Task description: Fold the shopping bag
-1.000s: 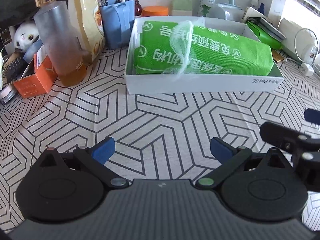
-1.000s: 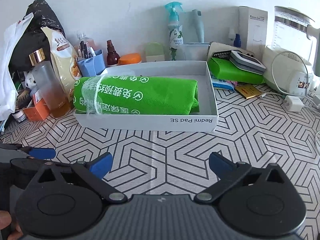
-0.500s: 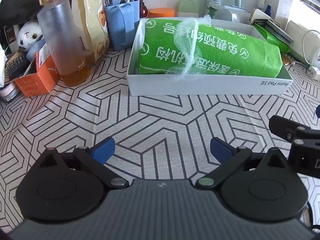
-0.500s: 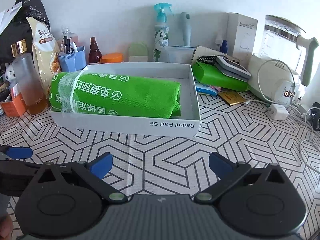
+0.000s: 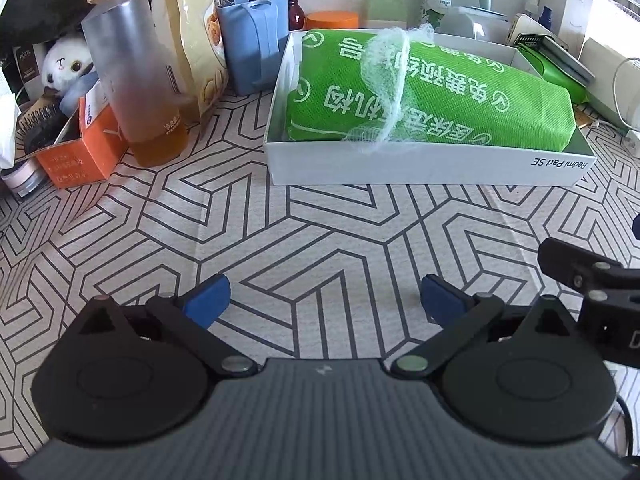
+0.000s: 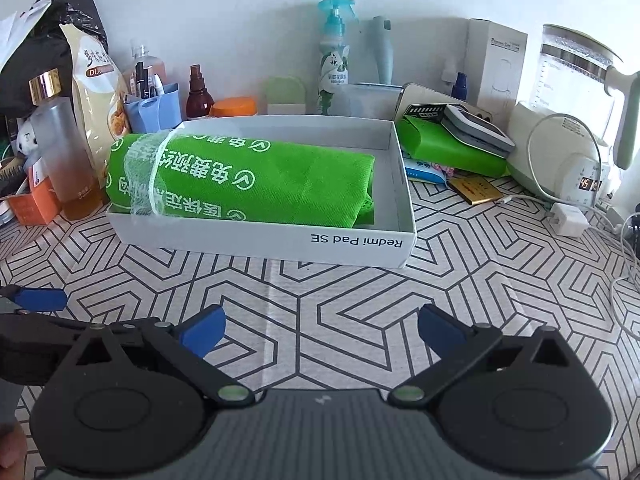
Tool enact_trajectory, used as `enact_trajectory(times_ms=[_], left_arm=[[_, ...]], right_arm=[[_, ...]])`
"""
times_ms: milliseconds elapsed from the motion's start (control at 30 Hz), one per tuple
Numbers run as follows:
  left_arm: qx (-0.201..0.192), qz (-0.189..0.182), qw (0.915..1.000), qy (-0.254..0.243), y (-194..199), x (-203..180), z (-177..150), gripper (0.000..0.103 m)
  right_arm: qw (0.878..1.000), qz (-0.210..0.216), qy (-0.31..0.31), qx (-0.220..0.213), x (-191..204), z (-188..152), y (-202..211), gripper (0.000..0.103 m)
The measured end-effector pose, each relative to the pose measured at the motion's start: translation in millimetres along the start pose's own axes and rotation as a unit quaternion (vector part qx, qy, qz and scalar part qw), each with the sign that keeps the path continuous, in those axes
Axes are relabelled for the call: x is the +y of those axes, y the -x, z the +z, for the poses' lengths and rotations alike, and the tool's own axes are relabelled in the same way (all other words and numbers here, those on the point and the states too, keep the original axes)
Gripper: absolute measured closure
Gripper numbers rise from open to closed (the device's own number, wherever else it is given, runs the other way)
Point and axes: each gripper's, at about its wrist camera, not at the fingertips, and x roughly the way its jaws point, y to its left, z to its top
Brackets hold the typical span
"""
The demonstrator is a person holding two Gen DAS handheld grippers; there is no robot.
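A green shopping bag (image 5: 432, 96) with white print lies rolled up inside a shallow white cardboard box (image 5: 424, 166), and a white mesh band (image 5: 390, 80) wraps its left end. The right wrist view shows the same bag (image 6: 256, 180) in the box (image 6: 260, 242). My left gripper (image 5: 322, 298) hovers open over the patterned table, well short of the box, with nothing between its blue-tipped fingers. My right gripper (image 6: 320, 330) is also open and empty, a similar distance in front of the box. The right gripper's black frame (image 5: 592, 280) shows at the left view's right edge.
Clutter lines the back wall: a frosted bottle (image 5: 132, 92), an orange carton (image 5: 80, 148), a blue pen holder (image 5: 252, 52), a snack bag (image 5: 188, 40), a spray bottle (image 6: 334, 56), a green pouch (image 6: 448, 148), a kettle (image 6: 576, 76) and white charger cables (image 6: 568, 216).
Both grippers have shifted a little; the box and bag now sit slightly closer and more to the right in the left view. Both stayed open and empty. The bag has not moved.
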Motion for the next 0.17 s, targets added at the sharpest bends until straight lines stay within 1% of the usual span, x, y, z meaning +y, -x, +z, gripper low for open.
enact_trajectory(times_ms=[167], left_arm=[[0.003,-0.001,1.0,0.0,0.0,0.0,0.6,0.0]], right_arm=[[1.0,0.001,0.001,0.0,0.0,0.5,-0.3,0.0]])
